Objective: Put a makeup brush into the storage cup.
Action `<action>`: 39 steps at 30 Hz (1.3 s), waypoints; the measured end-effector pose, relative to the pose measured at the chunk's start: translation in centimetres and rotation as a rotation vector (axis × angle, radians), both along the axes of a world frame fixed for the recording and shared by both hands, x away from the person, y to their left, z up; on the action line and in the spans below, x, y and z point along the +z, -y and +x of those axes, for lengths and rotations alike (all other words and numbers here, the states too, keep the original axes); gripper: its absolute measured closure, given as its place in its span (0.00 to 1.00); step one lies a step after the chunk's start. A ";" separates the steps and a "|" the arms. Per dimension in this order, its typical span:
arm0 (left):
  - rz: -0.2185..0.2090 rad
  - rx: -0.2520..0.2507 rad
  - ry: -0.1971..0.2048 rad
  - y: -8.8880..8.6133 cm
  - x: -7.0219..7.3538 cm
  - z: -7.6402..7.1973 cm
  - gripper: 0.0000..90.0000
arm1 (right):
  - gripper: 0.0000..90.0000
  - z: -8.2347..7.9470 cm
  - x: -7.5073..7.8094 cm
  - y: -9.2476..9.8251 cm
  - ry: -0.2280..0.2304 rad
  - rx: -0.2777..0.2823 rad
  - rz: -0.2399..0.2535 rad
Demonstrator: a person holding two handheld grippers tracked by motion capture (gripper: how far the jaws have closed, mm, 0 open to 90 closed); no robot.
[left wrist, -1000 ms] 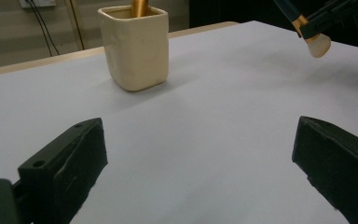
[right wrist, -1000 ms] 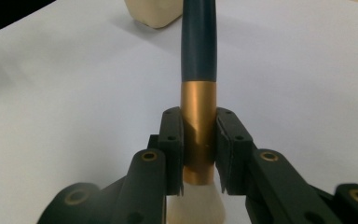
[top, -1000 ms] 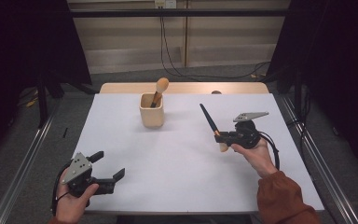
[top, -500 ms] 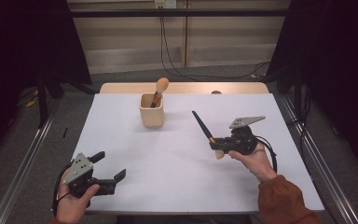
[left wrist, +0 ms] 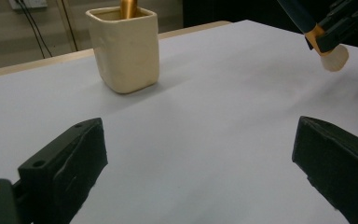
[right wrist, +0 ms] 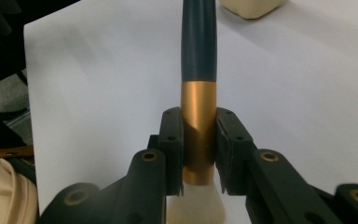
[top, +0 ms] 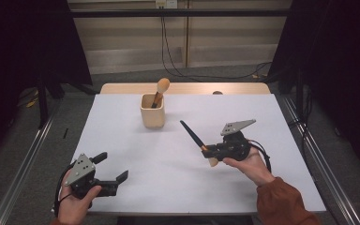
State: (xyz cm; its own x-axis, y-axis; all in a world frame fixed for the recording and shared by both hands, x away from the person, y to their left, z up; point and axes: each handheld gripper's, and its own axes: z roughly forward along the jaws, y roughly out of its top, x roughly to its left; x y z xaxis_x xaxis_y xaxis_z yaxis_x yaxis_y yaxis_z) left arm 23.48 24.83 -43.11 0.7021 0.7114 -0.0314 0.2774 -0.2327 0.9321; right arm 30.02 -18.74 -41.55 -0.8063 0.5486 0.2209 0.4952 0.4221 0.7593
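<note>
Gold-banded brush [right wrist: 198,130] clamped in right gripper [top: 214,151] fingers – left gripper [top: 115,169] fingers apart.

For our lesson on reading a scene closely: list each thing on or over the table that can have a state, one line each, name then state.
Right gripper: shut on the brush, held above the table.
Brush: clamped at its gold collar, dark handle tilted up toward the cup, bristles down.
Left gripper: open, nothing between its jaws.
Cup: upright, with one brush in it.
Brush in cup: leaning, bristles up.
</note>
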 end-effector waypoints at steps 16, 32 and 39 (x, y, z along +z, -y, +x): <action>-0.002 -0.008 0.005 0.2 0.4 -0.2 0.03 | 0.83 -0.1 0.1 -2.8 -0.057 0.109 -0.049; 0.020 -0.040 -0.001 1.0 0.5 -0.3 0.03 | 0.83 -0.3 0.0 -4.6 -0.098 0.257 -0.138; 0.043 -0.064 -0.009 1.3 0.8 -0.2 0.03 | 0.83 -0.3 0.0 -5.1 -0.105 0.299 -0.175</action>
State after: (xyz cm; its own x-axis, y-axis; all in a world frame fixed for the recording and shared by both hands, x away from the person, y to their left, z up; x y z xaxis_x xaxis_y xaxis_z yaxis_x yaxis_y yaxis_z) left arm 23.26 23.49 -42.35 0.7462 0.6657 -0.0085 0.2694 -0.2902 0.9183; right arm 29.74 -13.59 -41.59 -0.9149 0.3285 0.2347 0.4015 0.6796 0.6139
